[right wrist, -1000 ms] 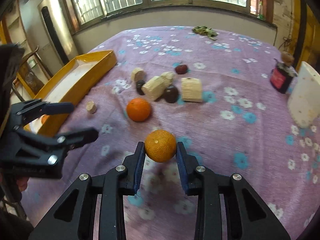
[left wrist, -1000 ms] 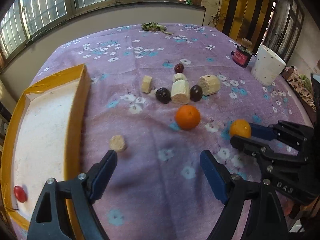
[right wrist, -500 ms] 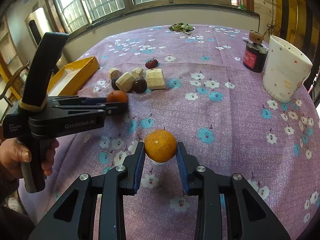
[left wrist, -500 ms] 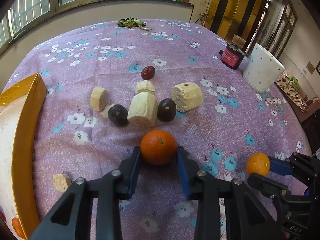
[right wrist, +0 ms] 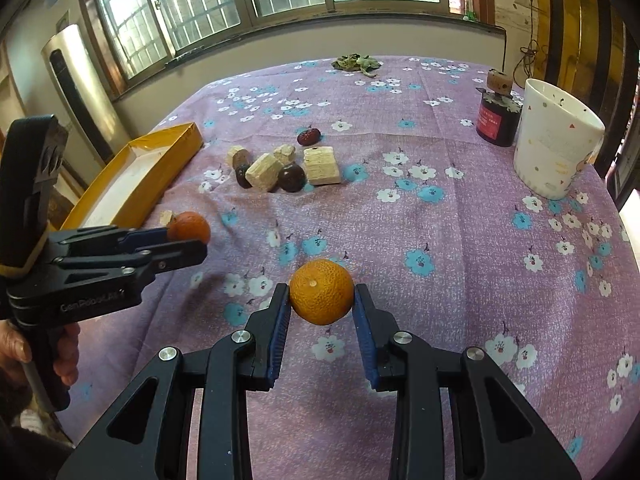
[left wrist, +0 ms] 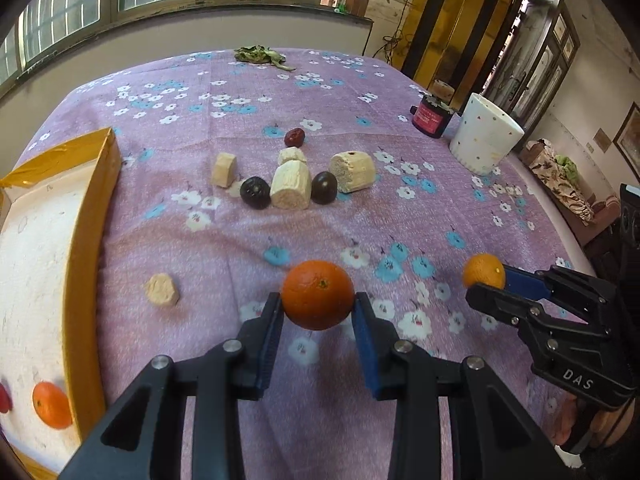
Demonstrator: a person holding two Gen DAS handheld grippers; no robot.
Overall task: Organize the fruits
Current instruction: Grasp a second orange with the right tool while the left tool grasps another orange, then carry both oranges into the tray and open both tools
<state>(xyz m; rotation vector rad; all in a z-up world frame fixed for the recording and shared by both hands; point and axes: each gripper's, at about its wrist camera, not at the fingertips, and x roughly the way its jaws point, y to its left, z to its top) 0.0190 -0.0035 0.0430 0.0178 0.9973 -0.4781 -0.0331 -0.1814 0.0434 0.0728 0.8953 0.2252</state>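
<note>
Closed within the last second on the orange (left wrist: 318, 300), the left tongs (left wrist: 318, 312) sit nearer the yellow tray (left wrist: 86, 264) at the surface's left edge than the right tongs (right wrist: 322, 308), gripping a mandarin (right wrist: 322, 292).

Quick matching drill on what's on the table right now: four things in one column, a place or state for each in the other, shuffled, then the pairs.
1. deep orange fruit
2. paler orange fruit
3. red date
4. white cup

A. beside the dark jar
B. clamped in the right gripper
C. lying beyond the pale chunks
D. clamped in the left gripper

Pairs: 1-D, 2-B, 3-C, 4-A
</note>
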